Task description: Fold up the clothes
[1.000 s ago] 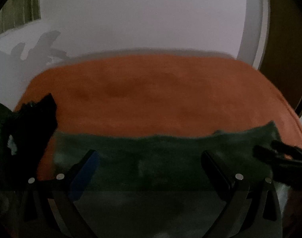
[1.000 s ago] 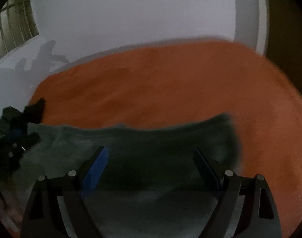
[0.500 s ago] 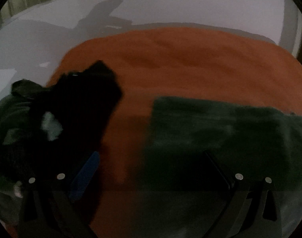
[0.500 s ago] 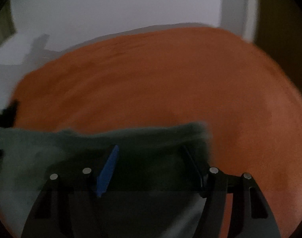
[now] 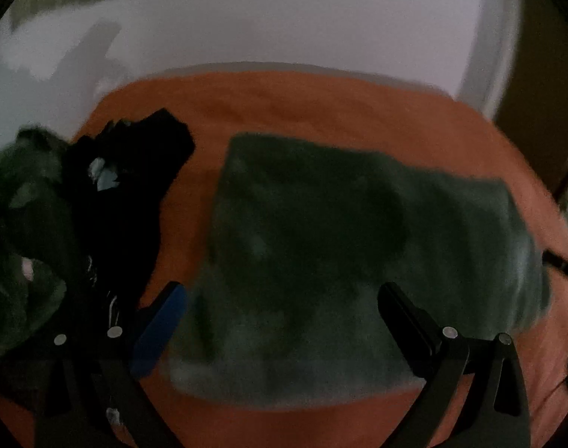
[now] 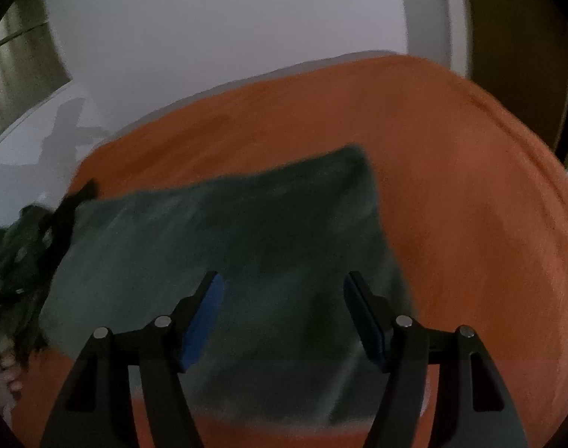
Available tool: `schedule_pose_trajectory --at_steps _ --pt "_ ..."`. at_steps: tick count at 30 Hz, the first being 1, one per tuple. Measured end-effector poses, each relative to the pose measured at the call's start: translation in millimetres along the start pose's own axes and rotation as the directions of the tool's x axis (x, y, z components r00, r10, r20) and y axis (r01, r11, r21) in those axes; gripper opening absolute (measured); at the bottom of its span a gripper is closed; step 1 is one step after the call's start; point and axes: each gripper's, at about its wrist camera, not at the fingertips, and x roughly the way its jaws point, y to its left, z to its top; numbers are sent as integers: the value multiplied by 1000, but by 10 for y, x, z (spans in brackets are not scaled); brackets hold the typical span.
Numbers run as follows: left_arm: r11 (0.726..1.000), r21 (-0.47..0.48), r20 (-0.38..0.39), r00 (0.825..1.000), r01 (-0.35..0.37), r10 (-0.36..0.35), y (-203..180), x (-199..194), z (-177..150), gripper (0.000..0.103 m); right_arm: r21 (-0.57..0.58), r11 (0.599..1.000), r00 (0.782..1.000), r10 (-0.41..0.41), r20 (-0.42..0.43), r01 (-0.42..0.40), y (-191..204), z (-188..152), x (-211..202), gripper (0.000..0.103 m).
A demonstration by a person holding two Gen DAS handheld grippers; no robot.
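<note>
Below, limp dark-green garment (image 6: 224, 231) lies flat; my right gripper (image 6: 282, 321), narrowing, and left gripper (image 5: 280, 321), wide, both empty; pinch a corner

Dim, grainy, probably motion-blurred, fisheye edges dark and warped

Dark green garment (image 5: 358, 261): folded into a rough rectangle, lying flat on the orange bedspread (image 5: 321, 112). In the left wrist view it fills centre to right of the frame, with its left edge straight, far edge slightly ragged and near edge blurred. In the right wrist view the same piece (image 6: 227, 242) sits centre-left, far right corner pointing up-right. Pile of unfolded dark clothes (image 5: 78, 216), black and dark green and crumpled, sits at the left of the frame, apart from the folded piece with a strip of orange between.
</note>
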Motion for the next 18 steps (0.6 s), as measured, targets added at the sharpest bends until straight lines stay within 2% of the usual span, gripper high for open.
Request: schedule_pose_trajectory --at_steps 1,3,4,6,10,12,14,15,18 --pt "1000 27 -14 1000 -2 2 -57 4 -69 102 -25 1000 1000 2 -19 -2 41 -88 -10 46" --pt "998 58 -44 999 16 -13 -138 -14 -237 99 -74 997 998 -7 -59 2 55 -242 -12 26" --pt "997 73 -58 998 25 -21 -177 -25 -317 96 -97 995 997 -15 -81 7 40 -312 -7 20" --pt "994 101 -58 997 48 -42 -229 -72 -399 94 -139 990 992 -33 -121 16 1 -445 0 16" --pt "990 134 -53 998 43 -36 -319 -99 -461 92 -103 993 984 -78 -161 62 -284 -530 -15 16" --pt "997 80 -70 998 4 1 -171 -7 -444 90 -82 992 979 -110 -173 97 -461 -543 -9 16" --pt "999 18 -91 995 -42 43 36 21 -483 89 -68 990 974 -133 -185 122 -638 -537 8 8" --pt "998 -7 -103 992 -68 67 128 21 -503 89 -61 990 972 -133 -193 123 -690 -520 14 2" --pt "989 -80 -128 985 -127 116 388 -41 -538 89 -45 994 976 -105 -190 98 -753 -457 -34 1"
